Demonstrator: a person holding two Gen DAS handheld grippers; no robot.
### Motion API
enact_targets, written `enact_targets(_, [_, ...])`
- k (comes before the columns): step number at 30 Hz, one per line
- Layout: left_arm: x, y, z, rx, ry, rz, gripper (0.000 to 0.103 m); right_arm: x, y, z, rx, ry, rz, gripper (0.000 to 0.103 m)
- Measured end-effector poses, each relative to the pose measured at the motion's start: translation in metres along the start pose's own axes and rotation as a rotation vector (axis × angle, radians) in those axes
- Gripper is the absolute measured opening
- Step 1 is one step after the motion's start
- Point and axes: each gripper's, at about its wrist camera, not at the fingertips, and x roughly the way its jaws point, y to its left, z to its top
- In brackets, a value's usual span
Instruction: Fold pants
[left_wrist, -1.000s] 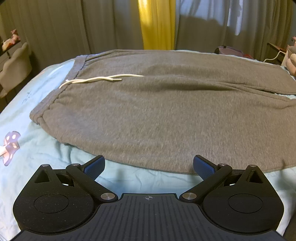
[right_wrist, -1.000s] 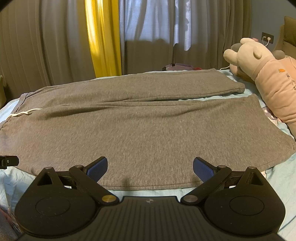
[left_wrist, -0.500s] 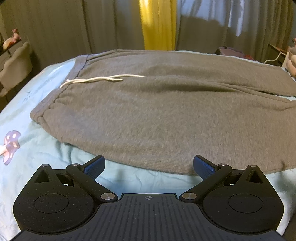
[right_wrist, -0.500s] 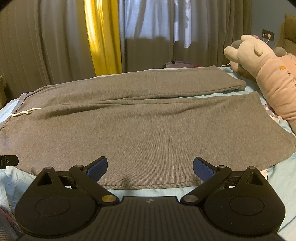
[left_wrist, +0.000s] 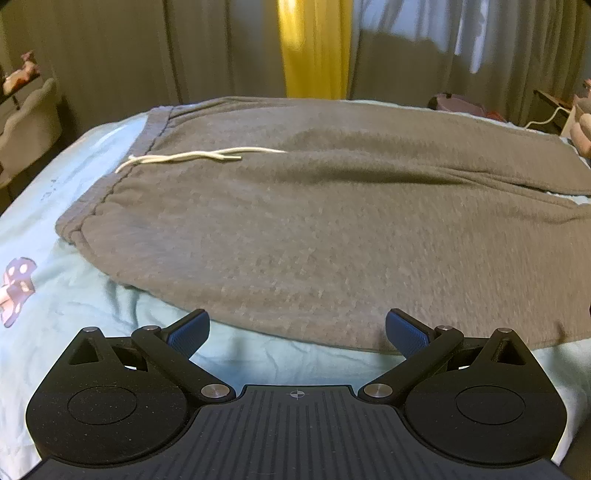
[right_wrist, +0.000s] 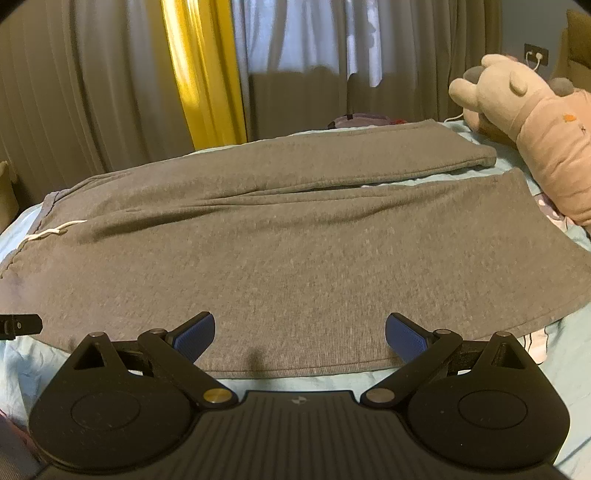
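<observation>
Across the middle of both frames the grey pants lay spread flat on a pale blue bedsheet, unfolded, the two legs side by side and parting toward the right of the frame. In the left wrist view the waistband sat at the left, with the white drawstring trailing over the cloth just above centre. At the bottom of that view the left gripper hovered with its jaws spread wide and empty, the near hem of the pants between and just beyond the blue pads. The right gripper was likewise released and holding nothing, poised over the near edge of the closer leg; a plush toy lay at the upper right, beside the leg ends.

By my reading, no fold had been made, and the step in hand was the approach to the near edge. The next move seemingly called for both grippers to pinch that edge and carry the closer leg over the farther one, keeping the lift even so the cloth does not bunch.
</observation>
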Motion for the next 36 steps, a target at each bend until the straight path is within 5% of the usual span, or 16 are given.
enact_targets(26, [0.021,-0.003,0.014,-0.04,0.037,-0.023,0.103,0.045,-0.02,0.013,0.104,0.102,0.022,0.099])
enact_targets(36, [0.06,-0.004,0.124,-0.324,-0.114,0.058,0.103,0.108,-0.033,0.024,0.139,0.179,-0.148,0.099])
